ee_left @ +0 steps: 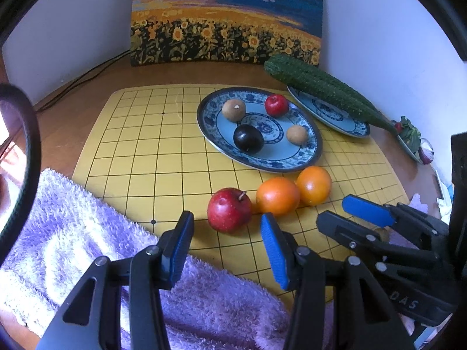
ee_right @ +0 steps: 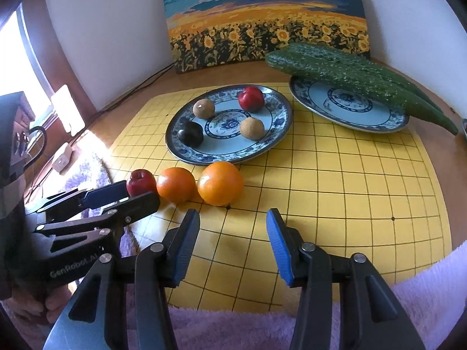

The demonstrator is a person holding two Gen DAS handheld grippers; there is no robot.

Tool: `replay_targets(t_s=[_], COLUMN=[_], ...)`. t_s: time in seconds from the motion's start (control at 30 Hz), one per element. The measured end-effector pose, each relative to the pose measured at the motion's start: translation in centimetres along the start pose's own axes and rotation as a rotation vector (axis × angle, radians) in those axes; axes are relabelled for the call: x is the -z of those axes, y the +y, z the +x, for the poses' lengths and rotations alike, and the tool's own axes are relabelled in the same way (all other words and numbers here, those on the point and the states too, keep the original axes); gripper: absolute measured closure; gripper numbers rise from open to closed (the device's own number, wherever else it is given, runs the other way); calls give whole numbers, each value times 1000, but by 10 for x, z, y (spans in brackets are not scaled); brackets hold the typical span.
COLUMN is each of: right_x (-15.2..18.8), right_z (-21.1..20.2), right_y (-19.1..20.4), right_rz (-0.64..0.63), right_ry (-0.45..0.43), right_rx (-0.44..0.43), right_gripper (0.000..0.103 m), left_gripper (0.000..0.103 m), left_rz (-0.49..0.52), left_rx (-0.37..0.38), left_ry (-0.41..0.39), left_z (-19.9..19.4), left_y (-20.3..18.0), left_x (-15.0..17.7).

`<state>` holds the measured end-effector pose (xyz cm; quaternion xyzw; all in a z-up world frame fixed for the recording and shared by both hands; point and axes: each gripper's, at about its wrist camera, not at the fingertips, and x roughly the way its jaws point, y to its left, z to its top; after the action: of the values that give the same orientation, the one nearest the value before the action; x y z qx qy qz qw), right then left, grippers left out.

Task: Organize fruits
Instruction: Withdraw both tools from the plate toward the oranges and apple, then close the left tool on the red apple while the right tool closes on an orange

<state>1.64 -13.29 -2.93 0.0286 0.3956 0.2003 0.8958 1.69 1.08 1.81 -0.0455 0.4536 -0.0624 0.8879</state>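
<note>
Both tongs, left (ee_left: 226,227) and right (ee_right: 233,224), gape empty near apple (ee_left: 229,209)

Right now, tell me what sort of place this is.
Most likely a room in a home, on a wooden tabletop set against a white wall. A sunflower painting leans on that wall, blue-patterned china plates hold fruit on a yellow gridded mat, and a fluffy purple towel lies at the near edge.
</note>
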Motion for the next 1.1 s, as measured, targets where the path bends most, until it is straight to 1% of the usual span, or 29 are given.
replay_targets(t_s=[0.4,0.73,0.8,0.83,0.87,0.9,0.93,1.1], right_x=[-10,-14,-14,-15,-15,-15,-16,-15], right_z=[12,16,17,17,17,17,17,18], right_y=[9,7,7,7,6,7,6,6], right_rz=[-25,-12,-10,-7,-5,-4,-1,-2], right_ry=[2,-4,-7,-8,-8,-9,-11,-24], right_rx=[12,7,6,4,-2,-5,-10,-16], right_gripper=[54,56,57,60,62,64,66,66], left_gripper=[54,56,59,61,67,70,70,70], left_rz=[-46,-51,-51,-48,-46,-45,-43,-38], left_rx=[25,31,33,39,49,61,62,60], left_ry=[-6,-9,-11,-12,-11,-8,-8,-10], left_z=[-1,-2,-2,-1,-1,-1,-1,-1], left_y=[10,11,11,10,10,9,8,6], left_x=[0,0,0,0,-1,-1,0,0])
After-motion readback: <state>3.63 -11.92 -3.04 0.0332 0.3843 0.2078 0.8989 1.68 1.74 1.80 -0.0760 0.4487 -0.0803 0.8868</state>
